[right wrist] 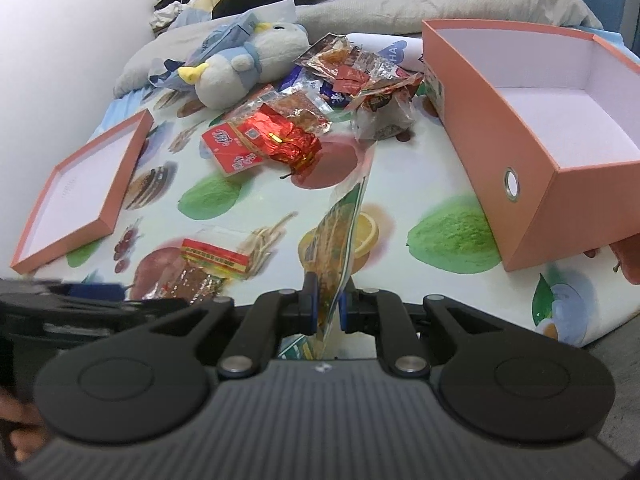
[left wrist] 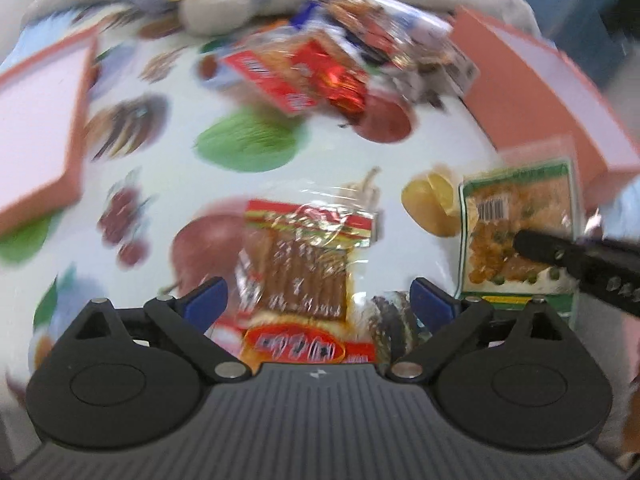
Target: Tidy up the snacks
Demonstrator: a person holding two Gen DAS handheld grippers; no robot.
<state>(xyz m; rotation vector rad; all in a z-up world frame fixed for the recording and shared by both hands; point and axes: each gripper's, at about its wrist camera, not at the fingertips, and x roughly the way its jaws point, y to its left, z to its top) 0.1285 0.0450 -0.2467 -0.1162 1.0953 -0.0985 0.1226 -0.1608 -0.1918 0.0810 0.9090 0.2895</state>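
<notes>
My right gripper (right wrist: 328, 304) is shut on a green-edged snack packet (right wrist: 336, 236), held edge-on above the fruit-print cloth; the packet also shows in the left wrist view (left wrist: 516, 236) with a right finger (left wrist: 560, 256) on it. My left gripper (left wrist: 316, 300) is open just above a red and clear packet of brown sticks (left wrist: 304, 264), which also shows in the right wrist view (right wrist: 200, 276). A pile of red and foil snack packets (right wrist: 320, 92) lies further back. An open salmon box (right wrist: 540, 128) stands at the right.
The box lid (right wrist: 80, 188) lies upside down at the left. A plush penguin (right wrist: 248, 64) sits behind the pile, with grey bedding (right wrist: 440, 4) beyond. The cloth (right wrist: 440, 168) ends at the lower right.
</notes>
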